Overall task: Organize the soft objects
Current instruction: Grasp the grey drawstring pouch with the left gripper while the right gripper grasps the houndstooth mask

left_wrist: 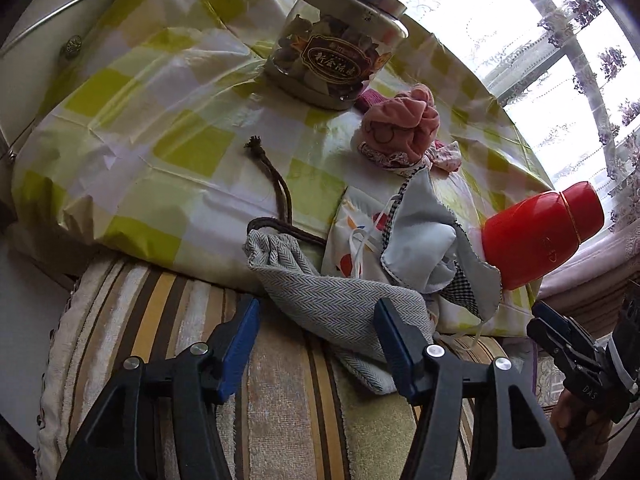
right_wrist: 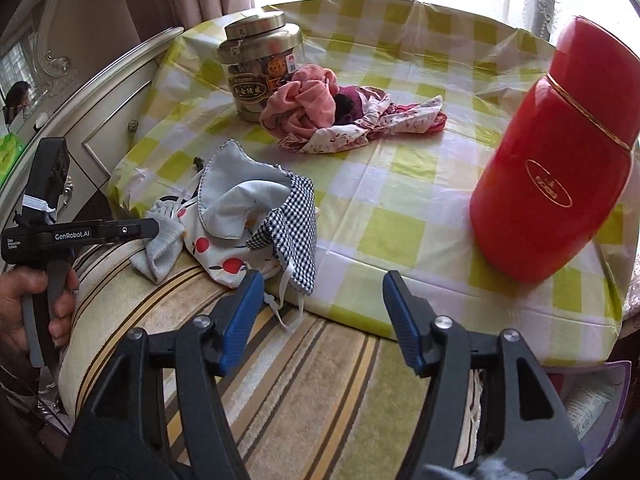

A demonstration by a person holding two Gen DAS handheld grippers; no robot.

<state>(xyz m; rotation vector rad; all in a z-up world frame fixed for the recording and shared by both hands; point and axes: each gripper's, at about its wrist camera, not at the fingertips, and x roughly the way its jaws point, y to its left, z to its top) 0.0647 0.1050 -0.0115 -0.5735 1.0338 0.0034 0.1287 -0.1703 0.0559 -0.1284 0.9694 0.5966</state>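
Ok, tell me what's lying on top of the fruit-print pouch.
A grey mask with a checked lining is draped over the fruit-print pouch. Whatever lies beneath both is hidden.

Bright window [left_wrist: 560, 40] backlight — glare, fisheye-warped edges

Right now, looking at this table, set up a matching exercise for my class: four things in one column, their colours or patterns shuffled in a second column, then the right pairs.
Things:
1. flask
2. drawstring pouch
3. crumpled cloth
4. tablecloth

Colours or patterns:
A. green and white checks
B. grey herringbone
C. red with a gold band
D. pink

Pairs: 1-C, 2-B, 3-D, 4-A
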